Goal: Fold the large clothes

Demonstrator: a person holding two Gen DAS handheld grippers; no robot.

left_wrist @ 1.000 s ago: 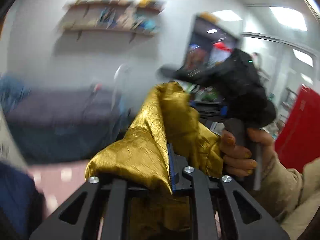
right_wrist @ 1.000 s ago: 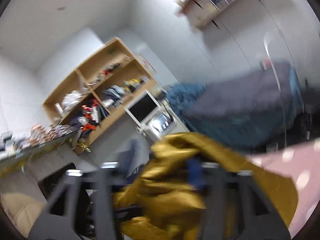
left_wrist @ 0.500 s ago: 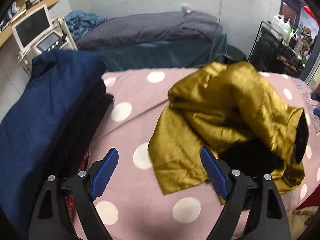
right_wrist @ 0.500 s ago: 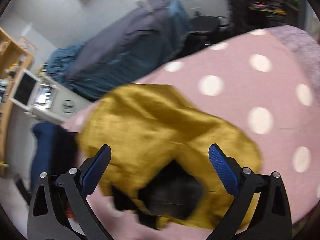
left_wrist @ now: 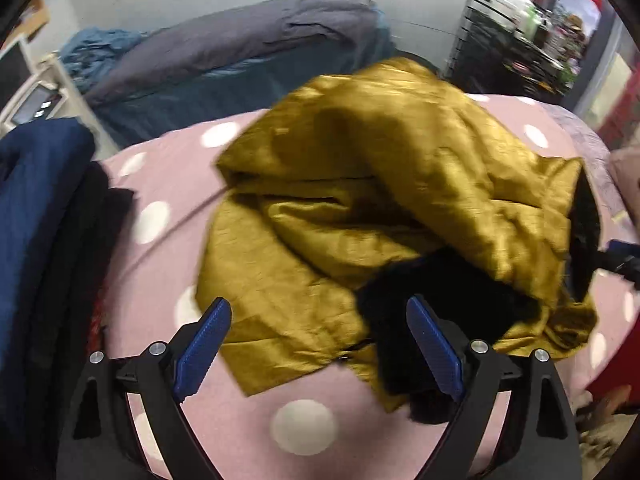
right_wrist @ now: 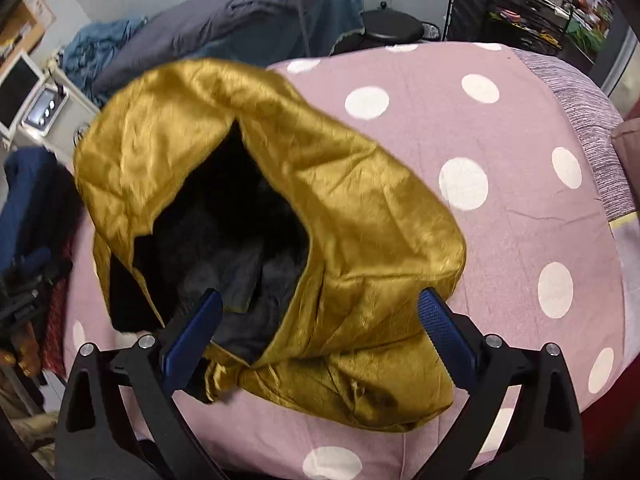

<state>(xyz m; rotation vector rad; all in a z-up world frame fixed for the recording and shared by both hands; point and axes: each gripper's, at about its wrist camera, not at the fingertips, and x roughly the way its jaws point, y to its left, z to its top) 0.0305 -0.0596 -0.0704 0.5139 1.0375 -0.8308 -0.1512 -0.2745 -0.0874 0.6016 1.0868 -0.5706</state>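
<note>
We see the gold jacket [left_wrist: 360, 200] lying crumpled on the pink polka-dot bedspread [right_wrist: 500, 140], black lining showing. Our left tool [left_wrist: 316, 344] and right tool [right_wrist: 320, 332] hover spread wide, gripping nothing.

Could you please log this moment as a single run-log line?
left claw: open, empty | right claw: open, empty | gold jacket: crumpled on polka-dot bed cover, black lining showing | fold: not begun
</note>
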